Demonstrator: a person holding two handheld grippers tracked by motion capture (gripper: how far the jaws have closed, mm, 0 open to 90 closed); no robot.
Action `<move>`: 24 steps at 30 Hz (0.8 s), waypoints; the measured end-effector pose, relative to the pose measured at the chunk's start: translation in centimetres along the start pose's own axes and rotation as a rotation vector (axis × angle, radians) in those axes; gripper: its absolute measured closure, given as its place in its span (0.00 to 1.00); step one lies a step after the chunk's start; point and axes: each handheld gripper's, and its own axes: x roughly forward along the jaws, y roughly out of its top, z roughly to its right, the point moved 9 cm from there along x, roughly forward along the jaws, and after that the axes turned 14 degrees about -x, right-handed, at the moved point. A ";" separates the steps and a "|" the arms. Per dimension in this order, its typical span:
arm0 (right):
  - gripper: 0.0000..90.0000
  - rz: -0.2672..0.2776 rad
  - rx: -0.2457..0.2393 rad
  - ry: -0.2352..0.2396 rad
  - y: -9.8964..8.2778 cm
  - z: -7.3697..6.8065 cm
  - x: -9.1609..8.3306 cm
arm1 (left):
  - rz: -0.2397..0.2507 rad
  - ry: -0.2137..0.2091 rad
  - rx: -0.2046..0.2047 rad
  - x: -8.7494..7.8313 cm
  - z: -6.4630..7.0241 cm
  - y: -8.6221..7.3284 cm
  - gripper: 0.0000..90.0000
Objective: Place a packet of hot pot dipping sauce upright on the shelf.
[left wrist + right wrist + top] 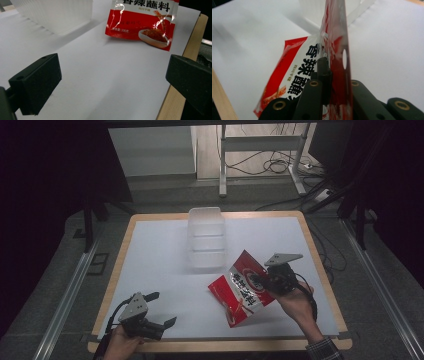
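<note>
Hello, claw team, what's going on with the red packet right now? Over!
Right claw shut on the red packet, tilted above the table. Left claw open, holding nothing. Clear plastic tub sits beyond; nothing blocking.

Glossy, probably plastic sachet (243, 287)

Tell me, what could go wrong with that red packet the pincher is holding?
The right gripper pinches the red packet only near its top edge, so the shiny foil might slip out. The packet hangs tilted with its bottom corner close to the table, so it could drag. The clear plastic box stands nearby; a swinging packet might bump it.
</note>
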 end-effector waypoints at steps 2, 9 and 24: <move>0.97 0.009 -0.004 -0.001 0.6 0.2 -0.4 | 0.001 0.000 -0.002 0.0 0.0 0.0 0.00; 0.97 0.035 -0.020 -0.014 2.7 1.0 -2.2 | 0.000 0.001 0.000 0.0 0.0 0.0 0.00; 0.97 0.013 -0.078 -0.072 6.0 3.2 -4.4 | 0.001 0.001 0.000 0.0 -0.1 0.0 0.00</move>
